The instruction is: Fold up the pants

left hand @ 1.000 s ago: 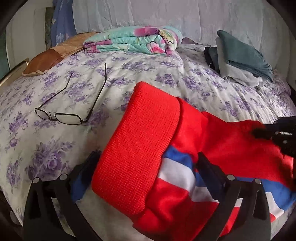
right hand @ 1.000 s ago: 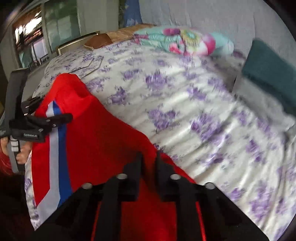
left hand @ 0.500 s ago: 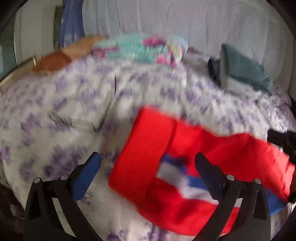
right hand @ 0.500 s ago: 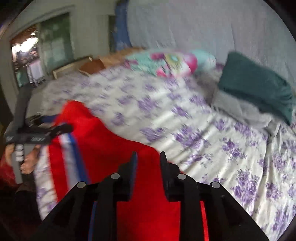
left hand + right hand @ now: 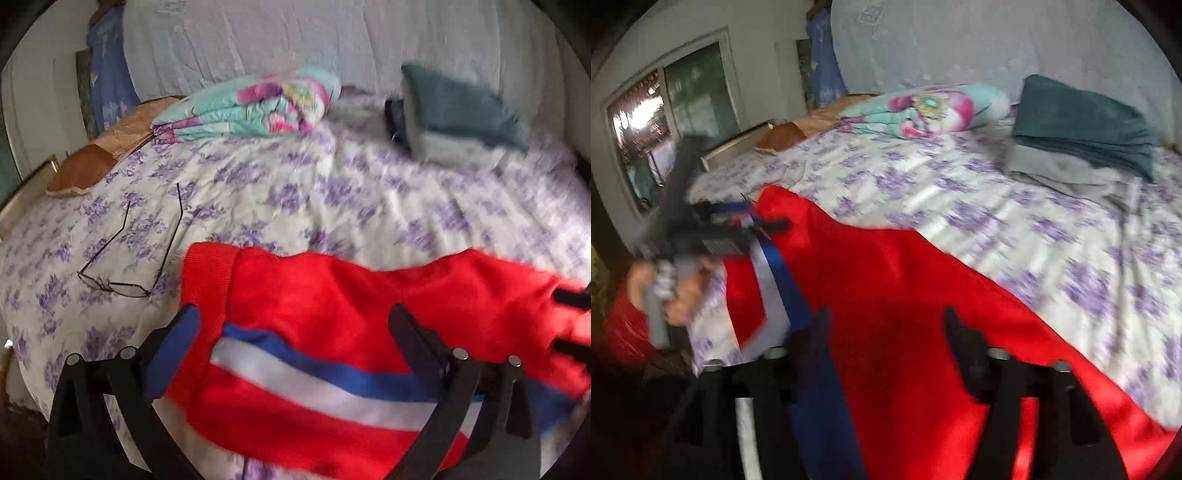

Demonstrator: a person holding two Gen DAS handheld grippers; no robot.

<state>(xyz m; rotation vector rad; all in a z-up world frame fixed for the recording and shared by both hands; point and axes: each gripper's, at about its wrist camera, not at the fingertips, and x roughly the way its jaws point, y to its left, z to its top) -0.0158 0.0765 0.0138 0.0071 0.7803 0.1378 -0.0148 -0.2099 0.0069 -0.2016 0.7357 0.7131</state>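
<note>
Both tongs stand open above the red pants (image 5: 332,314): left tongs (image 5: 291,325) empty, right tongs (image 5: 886,332) opening, releasing. A fold is laid; next, regrasp an edge.

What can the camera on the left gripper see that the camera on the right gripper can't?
Only the left wrist view shows the eyeglasses lying open on the sheet, beside the ribbed cuff of the red pants.

Only the right wrist view shows the window and the person's hand holding the left gripper.

Both show the pants with their blue and white stripe, the floral bedsheet, the colourful folded blanket, the teal folded cloth and the brown pillow. The right gripper is opening over the pants.
</note>
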